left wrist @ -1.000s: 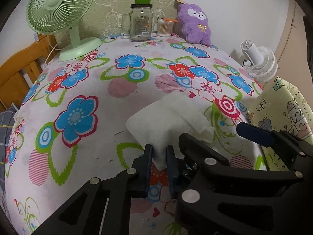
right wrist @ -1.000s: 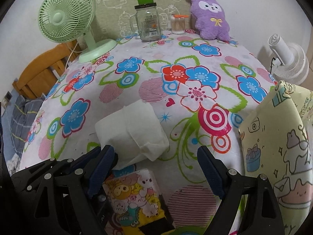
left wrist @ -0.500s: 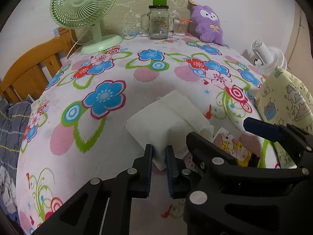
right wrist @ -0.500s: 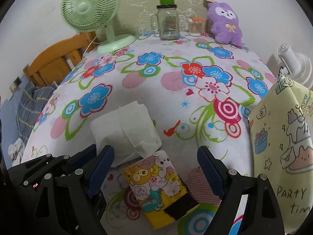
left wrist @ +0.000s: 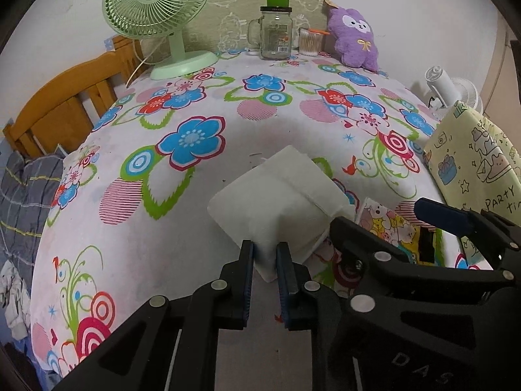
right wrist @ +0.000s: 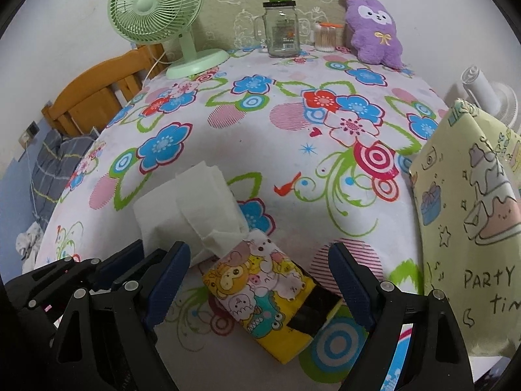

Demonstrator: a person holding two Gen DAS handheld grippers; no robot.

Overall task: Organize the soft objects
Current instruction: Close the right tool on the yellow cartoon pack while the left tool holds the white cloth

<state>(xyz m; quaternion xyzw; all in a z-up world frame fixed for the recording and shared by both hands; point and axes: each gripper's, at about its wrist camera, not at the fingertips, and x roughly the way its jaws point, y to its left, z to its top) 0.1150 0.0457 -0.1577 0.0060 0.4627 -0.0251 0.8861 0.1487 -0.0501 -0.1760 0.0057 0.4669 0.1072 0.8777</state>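
Observation:
My left gripper (left wrist: 264,255) is shut on the near corner of a white folded tissue (left wrist: 276,202), which it holds over the flowered tablecloth (left wrist: 195,140). The tissue also shows in the right wrist view (right wrist: 192,208), at the lower left. My right gripper (right wrist: 260,280) is open and empty, its fingers either side of a yellow cartoon tissue pack (right wrist: 270,296) lying on the cloth. The pack also shows in the left wrist view (left wrist: 390,224), right of the tissue. A purple plush toy (right wrist: 374,32) sits at the table's far edge.
A green desk fan (left wrist: 156,16), a glass mug jar (left wrist: 275,37) and a cotton swab cup (left wrist: 309,42) stand at the back. A yellow "party time" bag (right wrist: 472,215) stands at the right edge, with a white fan (right wrist: 488,94) behind it. A wooden headboard (left wrist: 65,107) is left.
Both grippers have pulled back toward the near table edge, the left one carrying the tissue with it. The cartoon pack has come fully into view between the right fingers.

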